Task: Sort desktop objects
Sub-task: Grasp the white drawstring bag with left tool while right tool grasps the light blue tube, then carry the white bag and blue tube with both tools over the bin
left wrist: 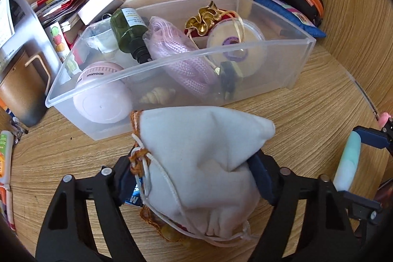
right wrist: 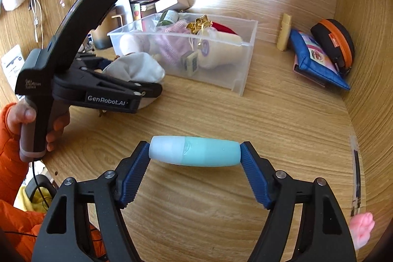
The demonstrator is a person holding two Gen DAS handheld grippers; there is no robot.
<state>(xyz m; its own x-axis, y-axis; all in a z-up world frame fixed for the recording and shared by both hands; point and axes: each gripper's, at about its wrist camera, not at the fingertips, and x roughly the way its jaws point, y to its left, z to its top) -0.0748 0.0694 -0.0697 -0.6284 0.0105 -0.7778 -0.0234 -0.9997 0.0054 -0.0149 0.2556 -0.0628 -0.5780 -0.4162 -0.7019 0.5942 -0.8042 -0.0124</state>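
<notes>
While the left claw (left wrist: 196, 178) pinches a white drawstring pouch (left wrist: 206, 163) just before the clear bin (left wrist: 172, 82), the right claw (right wrist: 195, 151) clamps a teal tube (right wrist: 195, 151) endwise above the desk (right wrist: 282, 114)

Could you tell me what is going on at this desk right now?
A person is sorting desk items with two handheld grippers. The left gripper is closed on a white drawstring pouch, just in front of the clear plastic bin that already holds several things. The right gripper clamps a light blue tube end to end above the wooden desk.
</notes>
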